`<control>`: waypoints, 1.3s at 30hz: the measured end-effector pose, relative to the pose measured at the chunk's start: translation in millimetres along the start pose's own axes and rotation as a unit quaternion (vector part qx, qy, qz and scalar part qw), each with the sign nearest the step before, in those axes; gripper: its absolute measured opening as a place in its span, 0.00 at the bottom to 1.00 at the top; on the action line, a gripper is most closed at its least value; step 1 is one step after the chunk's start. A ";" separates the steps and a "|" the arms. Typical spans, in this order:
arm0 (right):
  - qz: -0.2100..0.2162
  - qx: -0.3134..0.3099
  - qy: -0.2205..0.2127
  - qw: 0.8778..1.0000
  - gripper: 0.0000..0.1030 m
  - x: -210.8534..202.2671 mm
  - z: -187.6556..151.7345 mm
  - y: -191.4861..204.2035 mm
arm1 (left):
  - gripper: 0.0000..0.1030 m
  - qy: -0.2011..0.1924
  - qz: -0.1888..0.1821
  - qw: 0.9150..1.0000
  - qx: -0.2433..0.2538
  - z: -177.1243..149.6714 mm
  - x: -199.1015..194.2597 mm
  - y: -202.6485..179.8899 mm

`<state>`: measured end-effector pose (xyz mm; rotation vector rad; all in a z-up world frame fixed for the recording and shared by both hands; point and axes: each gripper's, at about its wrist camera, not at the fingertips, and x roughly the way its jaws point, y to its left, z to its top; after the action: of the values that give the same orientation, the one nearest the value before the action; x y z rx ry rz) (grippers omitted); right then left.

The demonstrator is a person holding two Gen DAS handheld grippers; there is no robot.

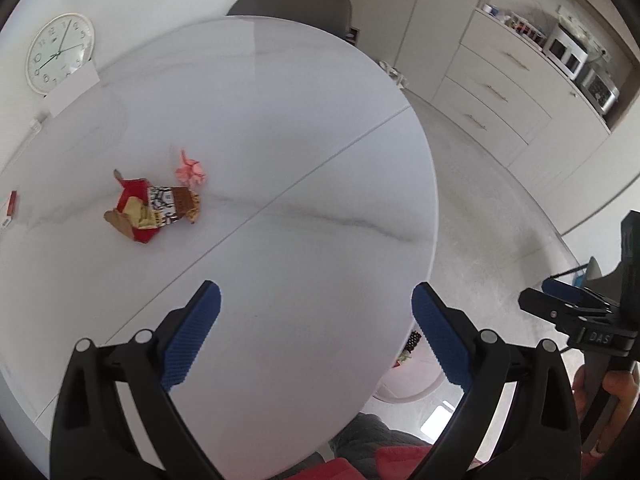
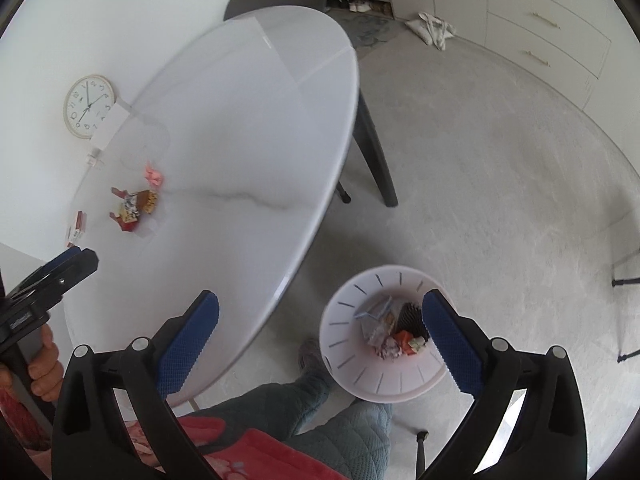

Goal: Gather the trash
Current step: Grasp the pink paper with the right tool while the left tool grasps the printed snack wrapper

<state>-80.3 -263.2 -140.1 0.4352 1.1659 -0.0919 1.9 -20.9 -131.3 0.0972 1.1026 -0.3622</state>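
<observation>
We see the left gripper with jaws wide apart, nothing between them, hanging over the near edge of the round white table. The right gripper is also spread wide and empty, above the floor just off the table's edge, its right finger over the rim of the white slotted trash bin. The bin stands on the floor beside the table and already has crumpled wrappers inside. On the table, toward its far left side, lies a crumpled red-and-brown snack wrapper, a small pink scrap just beside it, not clearly touching. A red-and-white packet sits near the left edge. A wall clock leans behind the table.
</observation>
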 end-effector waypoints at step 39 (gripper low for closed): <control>0.041 -0.352 0.104 0.929 0.19 260.5 142.4 320.1 | 0.89 0.032 0.043 0.981 -0.189 19.5 45.8 189.8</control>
<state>241.2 15.1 -238.9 -0.1514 1.2971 0.4473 100.2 141.2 -182.3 -0.1811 1.2095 -0.0682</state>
